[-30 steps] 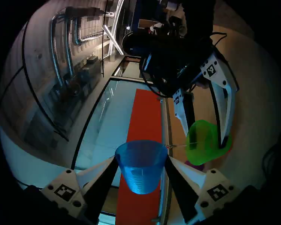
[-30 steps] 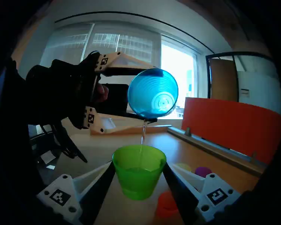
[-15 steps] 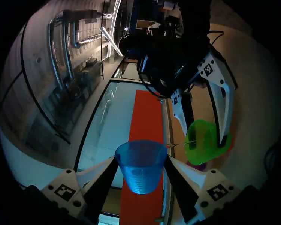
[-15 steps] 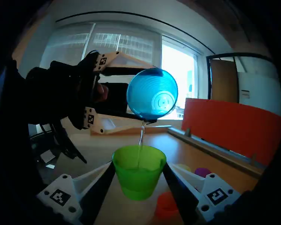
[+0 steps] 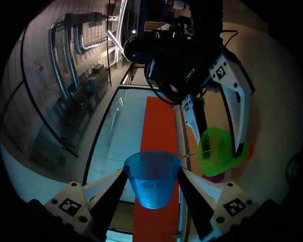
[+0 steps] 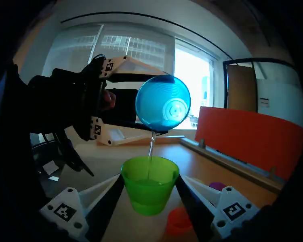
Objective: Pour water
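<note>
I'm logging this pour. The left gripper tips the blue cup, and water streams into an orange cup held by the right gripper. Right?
One error: the right gripper view shows the water from the blue cup landing in a green cup, not an orange one. The rest stands.

cups 4: blue cup (image 5: 152, 183), green cup (image 6: 149, 191), orange cup (image 6: 176, 220), purple cup (image 6: 217, 186) | claws 2: left claw (image 5: 151, 175), right claw (image 6: 148, 181) | water stream (image 6: 150, 150) 1 | red panel (image 6: 248, 137) 1 | table (image 6: 111, 162) 1
</note>
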Demonstrator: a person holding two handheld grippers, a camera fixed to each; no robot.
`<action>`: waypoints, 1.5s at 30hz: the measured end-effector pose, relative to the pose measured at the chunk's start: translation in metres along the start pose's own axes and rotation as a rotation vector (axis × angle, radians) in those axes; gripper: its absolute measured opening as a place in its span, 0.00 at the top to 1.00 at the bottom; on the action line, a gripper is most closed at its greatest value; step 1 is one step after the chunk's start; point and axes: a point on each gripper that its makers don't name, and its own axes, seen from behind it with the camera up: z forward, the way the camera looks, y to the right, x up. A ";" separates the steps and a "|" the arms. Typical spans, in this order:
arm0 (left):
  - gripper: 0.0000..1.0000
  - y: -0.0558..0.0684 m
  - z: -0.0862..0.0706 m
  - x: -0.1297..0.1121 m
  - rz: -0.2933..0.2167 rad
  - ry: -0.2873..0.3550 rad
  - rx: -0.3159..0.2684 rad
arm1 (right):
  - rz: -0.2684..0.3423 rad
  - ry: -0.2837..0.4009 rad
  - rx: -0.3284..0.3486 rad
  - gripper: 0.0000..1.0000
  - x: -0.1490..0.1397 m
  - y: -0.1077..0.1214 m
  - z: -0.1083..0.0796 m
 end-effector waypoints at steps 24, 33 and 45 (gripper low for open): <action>0.15 -0.005 -0.005 0.004 0.048 -0.004 0.010 | -0.002 0.002 -0.002 0.10 0.000 -0.002 -0.002; 0.15 -0.007 -0.003 0.002 0.057 -0.006 0.010 | -0.002 0.003 -0.001 0.10 0.000 -0.001 -0.001; 0.15 -0.006 -0.003 0.001 0.060 -0.006 0.010 | -0.001 0.002 -0.001 0.10 -0.001 -0.001 0.000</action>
